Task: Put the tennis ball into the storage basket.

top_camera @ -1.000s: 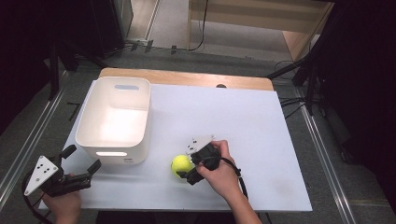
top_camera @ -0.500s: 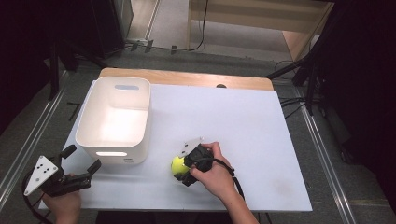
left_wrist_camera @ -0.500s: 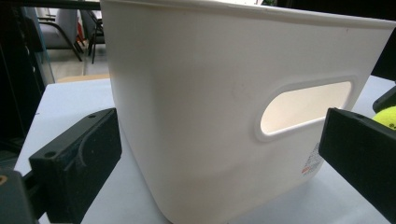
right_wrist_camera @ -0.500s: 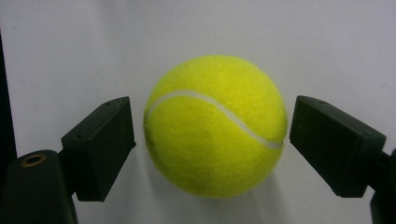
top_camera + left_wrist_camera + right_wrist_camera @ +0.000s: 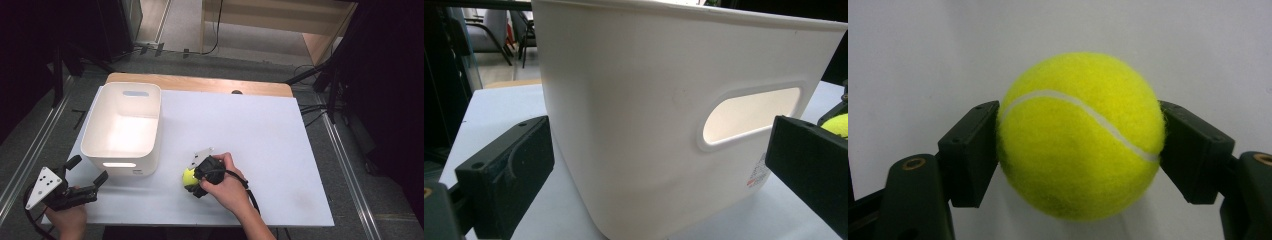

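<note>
A yellow tennis ball [image 5: 189, 176] lies on the white table just right of the white bin [image 5: 123, 129]. My right gripper [image 5: 192, 178] is shut on it; in the right gripper view both black jaws press the sides of the tennis ball [image 5: 1081, 135]. My left gripper [image 5: 90, 176] is open at the table's front left corner, pointing at the bin's near end. In the left gripper view the bin [image 5: 649, 100] with its handle slot stands close ahead between the spread jaws, and a sliver of the tennis ball [image 5: 837, 124] shows at the right edge.
The white table top [image 5: 260, 135] stretches bare to the right of the bin, with a wooden strip [image 5: 200, 84] along its far edge. Dark floor, rails and stands surround the table.
My right gripper has carried the ball a little to the left, toward the bin. The left gripper has stayed where it was.
</note>
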`<state>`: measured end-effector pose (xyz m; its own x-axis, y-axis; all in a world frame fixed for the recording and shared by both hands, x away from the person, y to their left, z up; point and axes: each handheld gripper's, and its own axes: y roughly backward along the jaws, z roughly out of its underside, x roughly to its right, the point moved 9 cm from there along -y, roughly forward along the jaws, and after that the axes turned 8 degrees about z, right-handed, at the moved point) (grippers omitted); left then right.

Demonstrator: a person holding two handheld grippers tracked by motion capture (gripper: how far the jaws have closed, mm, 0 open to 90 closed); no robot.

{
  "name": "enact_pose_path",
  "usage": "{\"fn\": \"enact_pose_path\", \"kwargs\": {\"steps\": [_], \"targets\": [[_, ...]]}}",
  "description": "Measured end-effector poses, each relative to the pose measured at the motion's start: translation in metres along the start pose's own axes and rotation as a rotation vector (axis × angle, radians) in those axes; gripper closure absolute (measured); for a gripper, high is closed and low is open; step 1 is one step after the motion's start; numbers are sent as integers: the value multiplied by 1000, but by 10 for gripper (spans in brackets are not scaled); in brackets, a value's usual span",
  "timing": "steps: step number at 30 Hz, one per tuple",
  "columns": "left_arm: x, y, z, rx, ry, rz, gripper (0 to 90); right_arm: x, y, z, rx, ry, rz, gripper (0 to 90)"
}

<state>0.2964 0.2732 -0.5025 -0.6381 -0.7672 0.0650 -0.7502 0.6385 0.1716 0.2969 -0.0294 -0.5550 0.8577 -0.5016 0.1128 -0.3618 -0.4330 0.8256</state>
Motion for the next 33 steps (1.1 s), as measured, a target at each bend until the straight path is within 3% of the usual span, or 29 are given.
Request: {"fn": "enact_pose_path", "kwargs": {"steps": [8,12,33], "targets": [[0,0,0,2,1,1,0,0,-1,1,-16,-5,-17,231],[0,0,0,1,-2,2,0,-3,1,0,-12,-18,-52,232],[0,0,0,1,-1,4,0,6,22,-18,29,-1,-34,232]]}}
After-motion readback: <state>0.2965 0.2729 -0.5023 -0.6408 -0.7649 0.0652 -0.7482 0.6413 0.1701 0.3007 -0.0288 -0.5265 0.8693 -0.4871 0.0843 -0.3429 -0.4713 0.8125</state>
